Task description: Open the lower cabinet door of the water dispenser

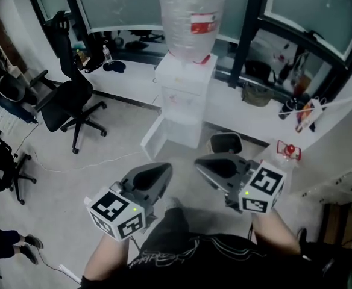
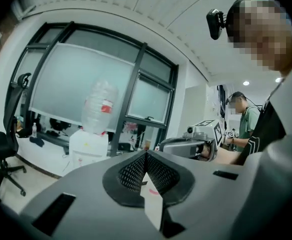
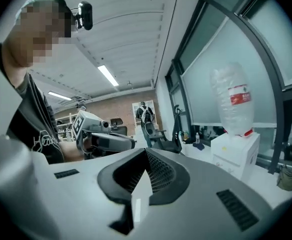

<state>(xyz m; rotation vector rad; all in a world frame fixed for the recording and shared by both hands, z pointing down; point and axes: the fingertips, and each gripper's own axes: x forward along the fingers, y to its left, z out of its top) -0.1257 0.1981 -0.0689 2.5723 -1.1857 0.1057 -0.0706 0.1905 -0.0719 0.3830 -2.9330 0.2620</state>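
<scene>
Head view. Water dispenser (image 1: 185, 95) at upper centre, w/ bottle (image 1: 191, 17) on top. Lower cabinet door (image 1: 154, 136) juts out at the unit's lower left, open. L gripper (image 1: 163, 170) and R gripper (image 1: 205, 163) at lower centre, well apart from the unit. Both have jaws pressed together, nothing between.

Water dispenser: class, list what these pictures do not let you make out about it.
- Inside of the lower cabinet: head view, too small and washed out.
- Water dispenser base: left gripper view, behind the left gripper.
- Its base again: right gripper view, behind the right gripper.
- Bottle label print: too small, blurred, every view.
</scene>
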